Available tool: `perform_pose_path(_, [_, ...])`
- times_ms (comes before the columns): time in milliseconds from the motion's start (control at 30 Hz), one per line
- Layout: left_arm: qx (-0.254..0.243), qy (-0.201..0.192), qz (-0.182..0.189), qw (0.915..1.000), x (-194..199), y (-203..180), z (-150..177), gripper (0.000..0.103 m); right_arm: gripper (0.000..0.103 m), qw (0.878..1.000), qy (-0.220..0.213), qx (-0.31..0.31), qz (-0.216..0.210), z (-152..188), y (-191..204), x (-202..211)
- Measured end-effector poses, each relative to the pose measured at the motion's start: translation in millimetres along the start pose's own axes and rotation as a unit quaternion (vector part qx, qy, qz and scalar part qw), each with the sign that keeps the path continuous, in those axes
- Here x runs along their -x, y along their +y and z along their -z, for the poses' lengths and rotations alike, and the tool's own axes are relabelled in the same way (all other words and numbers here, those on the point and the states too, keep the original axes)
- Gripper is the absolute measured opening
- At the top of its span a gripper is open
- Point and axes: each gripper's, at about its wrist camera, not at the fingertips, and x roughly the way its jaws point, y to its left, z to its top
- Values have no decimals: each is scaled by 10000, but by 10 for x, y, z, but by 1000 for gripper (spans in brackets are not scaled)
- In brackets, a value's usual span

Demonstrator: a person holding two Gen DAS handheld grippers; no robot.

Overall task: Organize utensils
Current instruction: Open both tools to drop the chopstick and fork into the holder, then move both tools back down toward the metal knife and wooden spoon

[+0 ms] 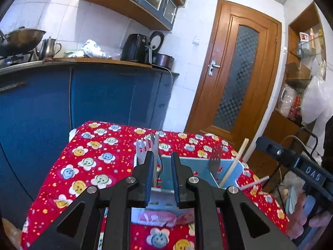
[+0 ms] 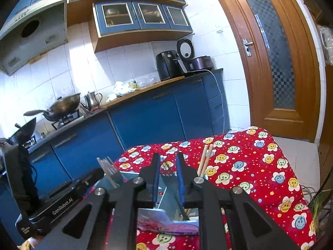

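Kitchen: blue cabinets, wooden door, and your small table under a red smiley-flower tablecloth (image 1: 100,156).
Organizer: light blue divided plastic utensil holder (image 1: 187,166) sits on that cloth, right under both tools.
Done so far: pale wooden chopsticks (image 2: 205,159) stand in one section, a dark metal fork (image 1: 214,160) in another, and silver forks (image 1: 143,148) at the left end, so it looks mostly sorted to me.
Left gripper (image 1: 162,166): spread, nothing pinched.
Right gripper (image 2: 168,166): jaws apart too, empty.
Left to do: one white stick (image 1: 255,182) lies beside the holder.
Hard to see: your tools block the holder's inside; can't tell what's down there.
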Motion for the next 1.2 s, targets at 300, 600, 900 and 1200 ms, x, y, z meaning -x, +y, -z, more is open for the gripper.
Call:
perform_pose_path(300, [-99, 279, 7, 9996, 319, -74, 110, 17, 22, 9999, -64, -121, -75, 45, 42, 355])
perform_pose_path(600, [-238, 666, -41, 9975, 591, -166, 277, 17, 24, 9996, 104, -276, 40, 232, 33, 655])
perform_pose_path(900, [-251, 1095, 76, 9936, 729, -252, 486, 17, 26, 9983, 363, -435, 169, 464, -7, 872])
perform_pose_path(1200, [-249, 1479, 106, 9886, 742, -312, 660, 17, 28, 9959, 651, -515, 355, 738, -93, 1000])
